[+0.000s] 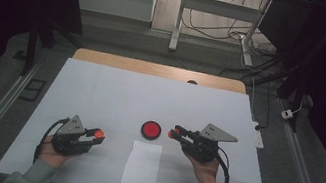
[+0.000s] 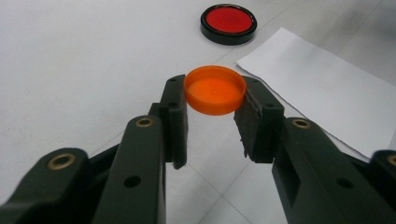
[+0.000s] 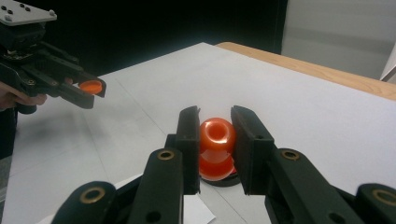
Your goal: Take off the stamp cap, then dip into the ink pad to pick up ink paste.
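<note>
While the left gripper [image 2: 215, 100] is clamping an orange cap [image 2: 215, 89], the right gripper [image 3: 215, 135] is squeezing an orange bottle [image 3: 216, 148]. A red disc [image 1: 150, 130] is lying at twelve o'clock from the paper [image 1: 142, 165] on the tabletop [image 1: 115, 93].

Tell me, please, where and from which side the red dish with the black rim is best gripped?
Grip the red dish across its black rim, coming straight down from above. It lies flat and low on the table, so from the side little wall is offered; its round shape suits opposite rim points.

A round black dish with a red centre [image 1: 150, 129] sits mid-table on a white table cover [image 1: 99, 95]. Just in front of it lies a blank white paper sheet [image 1: 142, 165]. Cables [image 1: 222, 31] trail across the floor beyond.
</note>
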A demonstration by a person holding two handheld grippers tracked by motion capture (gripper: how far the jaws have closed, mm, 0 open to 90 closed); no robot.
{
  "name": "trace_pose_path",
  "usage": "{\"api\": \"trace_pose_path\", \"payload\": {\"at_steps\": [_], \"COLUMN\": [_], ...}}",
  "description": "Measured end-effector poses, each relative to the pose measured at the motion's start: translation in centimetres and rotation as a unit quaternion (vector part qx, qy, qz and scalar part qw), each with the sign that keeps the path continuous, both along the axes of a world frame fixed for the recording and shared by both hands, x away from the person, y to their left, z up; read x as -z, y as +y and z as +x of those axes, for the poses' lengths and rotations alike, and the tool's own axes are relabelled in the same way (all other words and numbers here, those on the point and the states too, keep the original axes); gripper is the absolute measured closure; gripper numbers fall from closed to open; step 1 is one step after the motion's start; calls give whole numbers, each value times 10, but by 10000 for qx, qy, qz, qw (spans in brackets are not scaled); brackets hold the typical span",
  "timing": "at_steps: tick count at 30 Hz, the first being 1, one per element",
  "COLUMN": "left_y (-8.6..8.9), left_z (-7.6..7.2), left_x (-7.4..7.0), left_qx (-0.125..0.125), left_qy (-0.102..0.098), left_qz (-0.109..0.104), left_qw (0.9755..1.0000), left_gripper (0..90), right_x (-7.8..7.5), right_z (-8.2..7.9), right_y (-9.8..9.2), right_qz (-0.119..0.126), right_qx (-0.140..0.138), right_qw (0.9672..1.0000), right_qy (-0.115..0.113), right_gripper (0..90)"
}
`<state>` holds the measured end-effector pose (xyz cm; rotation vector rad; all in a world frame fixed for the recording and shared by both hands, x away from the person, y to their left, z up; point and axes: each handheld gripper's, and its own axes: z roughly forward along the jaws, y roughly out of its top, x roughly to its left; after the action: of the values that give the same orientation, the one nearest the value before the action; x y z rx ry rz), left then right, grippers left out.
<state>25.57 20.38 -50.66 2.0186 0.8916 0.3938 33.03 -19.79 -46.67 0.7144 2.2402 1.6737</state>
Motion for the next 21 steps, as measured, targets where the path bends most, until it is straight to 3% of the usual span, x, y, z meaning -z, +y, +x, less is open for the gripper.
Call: {"api": "trace_pose_path", "payload": {"at_steps": [6,21], "left_y": [0,-1], "left_z": [0,2], "left_x": [0,1], "left_qx": [10,83], "left_qy": [3,43], "left_qz": [-20,4], "left_qw": [10000,10000], "left_gripper": [647,647], "right_x": [-2,6], "right_z": [0,22], "right_y": [3,23], "right_qz": [14,-174], "right_qx": [-13,67], "right_qw": [10000,9998], "right_qy": [-30,71], "right_gripper": [721,722]}}
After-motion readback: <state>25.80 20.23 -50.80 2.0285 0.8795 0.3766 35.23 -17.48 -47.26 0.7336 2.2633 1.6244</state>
